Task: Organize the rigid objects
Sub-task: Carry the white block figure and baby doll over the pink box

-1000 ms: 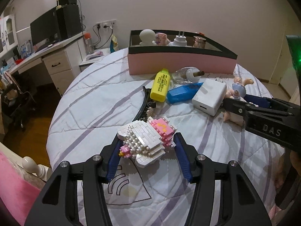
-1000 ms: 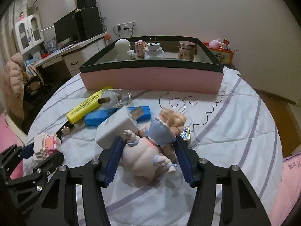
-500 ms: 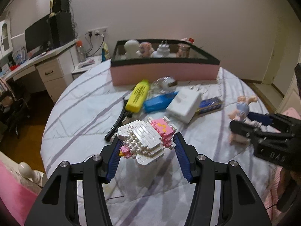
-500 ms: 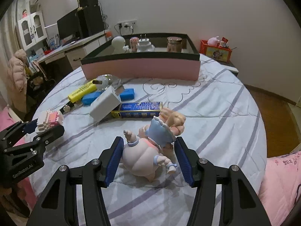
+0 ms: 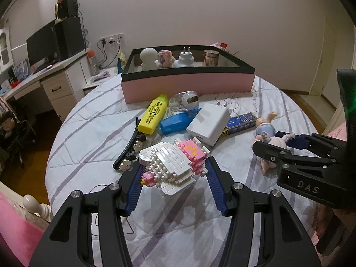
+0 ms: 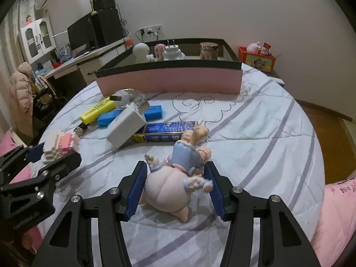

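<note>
A round bed [image 5: 93, 120] with a striped white quilt filled the bedroom view; a pink box [image 5: 188, 82] stood at its far side. The left gripper [image 5: 173, 175] clamped a brick-built toy [image 5: 171, 164] clear of the quilt. The right gripper [image 6: 175, 178] held a baby doll [image 6: 175, 182] between its pads. Risk: the doll's rounded body could slip, and the brick toy could shed pieces under squeeze. The box floor was hidden behind its near wall.
</note>
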Demonstrator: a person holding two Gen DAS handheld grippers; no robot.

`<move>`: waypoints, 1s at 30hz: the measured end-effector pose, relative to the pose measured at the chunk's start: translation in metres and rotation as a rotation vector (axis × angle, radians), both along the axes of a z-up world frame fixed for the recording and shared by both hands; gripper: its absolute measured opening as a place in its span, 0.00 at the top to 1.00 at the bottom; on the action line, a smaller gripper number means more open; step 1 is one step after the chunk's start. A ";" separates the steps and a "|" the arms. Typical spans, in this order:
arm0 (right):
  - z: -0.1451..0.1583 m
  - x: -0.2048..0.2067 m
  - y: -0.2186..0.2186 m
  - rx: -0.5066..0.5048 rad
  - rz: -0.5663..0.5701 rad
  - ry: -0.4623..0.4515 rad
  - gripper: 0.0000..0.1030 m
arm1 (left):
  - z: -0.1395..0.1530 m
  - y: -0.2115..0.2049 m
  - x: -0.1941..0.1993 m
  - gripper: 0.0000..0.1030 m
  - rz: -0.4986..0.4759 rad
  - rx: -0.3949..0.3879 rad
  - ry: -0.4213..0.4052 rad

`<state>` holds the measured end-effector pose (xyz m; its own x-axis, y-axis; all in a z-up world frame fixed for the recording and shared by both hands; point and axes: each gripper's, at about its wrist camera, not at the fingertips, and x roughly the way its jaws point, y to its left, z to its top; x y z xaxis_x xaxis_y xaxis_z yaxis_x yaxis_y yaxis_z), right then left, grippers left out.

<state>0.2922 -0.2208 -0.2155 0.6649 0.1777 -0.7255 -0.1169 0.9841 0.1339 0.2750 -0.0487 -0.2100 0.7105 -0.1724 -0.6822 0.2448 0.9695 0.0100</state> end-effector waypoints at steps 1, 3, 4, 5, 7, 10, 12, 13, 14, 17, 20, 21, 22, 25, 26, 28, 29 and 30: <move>-0.001 0.000 0.000 0.002 -0.003 0.001 0.47 | -0.001 0.000 0.001 0.46 0.001 0.001 0.002; -0.004 0.004 0.000 -0.001 0.002 0.014 0.46 | -0.001 0.000 0.002 0.46 0.001 -0.001 0.003; -0.006 0.005 0.000 0.007 0.003 0.013 0.46 | -0.002 0.000 0.003 0.46 0.003 -0.001 0.007; -0.007 0.007 0.000 0.013 0.004 0.014 0.46 | -0.002 0.000 0.003 0.46 0.002 -0.003 0.006; -0.005 0.005 0.000 0.013 0.007 0.003 0.47 | -0.001 0.000 0.004 0.46 0.002 -0.005 0.004; -0.004 0.001 0.001 0.015 0.012 -0.016 0.47 | 0.001 0.000 0.005 0.46 0.003 -0.010 -0.007; -0.002 -0.003 0.000 0.025 0.014 -0.041 0.47 | 0.004 0.001 0.004 0.46 0.005 -0.014 -0.016; -0.001 -0.004 0.000 0.031 0.018 -0.043 0.47 | 0.005 0.001 0.004 0.46 0.006 -0.014 -0.021; 0.002 -0.007 0.000 0.038 0.017 -0.063 0.48 | 0.007 0.002 0.004 0.46 0.007 -0.016 -0.024; 0.012 -0.012 0.002 0.042 0.021 -0.097 0.54 | 0.012 0.003 0.002 0.46 0.013 -0.023 -0.039; 0.018 -0.013 0.006 0.036 0.032 -0.115 0.54 | 0.015 0.003 0.002 0.46 0.013 -0.022 -0.044; 0.019 -0.013 0.006 0.032 0.032 -0.121 0.54 | 0.015 0.003 0.001 0.46 0.014 -0.023 -0.045; 0.019 -0.013 0.007 0.035 0.033 -0.119 0.53 | 0.016 0.004 0.001 0.46 0.014 -0.024 -0.047; 0.020 -0.015 0.005 0.047 0.029 -0.131 0.53 | 0.020 0.006 -0.002 0.46 0.019 -0.030 -0.058; 0.023 -0.017 0.006 0.042 0.027 -0.138 0.53 | 0.023 0.006 -0.002 0.46 0.022 -0.035 -0.064; 0.032 -0.021 0.007 0.041 0.024 -0.168 0.53 | 0.031 0.007 -0.004 0.46 0.033 -0.044 -0.087; 0.038 -0.025 0.007 0.035 0.022 -0.187 0.53 | 0.035 0.007 -0.005 0.46 0.038 -0.048 -0.101; 0.044 -0.028 0.008 0.030 0.018 -0.214 0.53 | 0.041 0.007 -0.005 0.46 0.045 -0.052 -0.118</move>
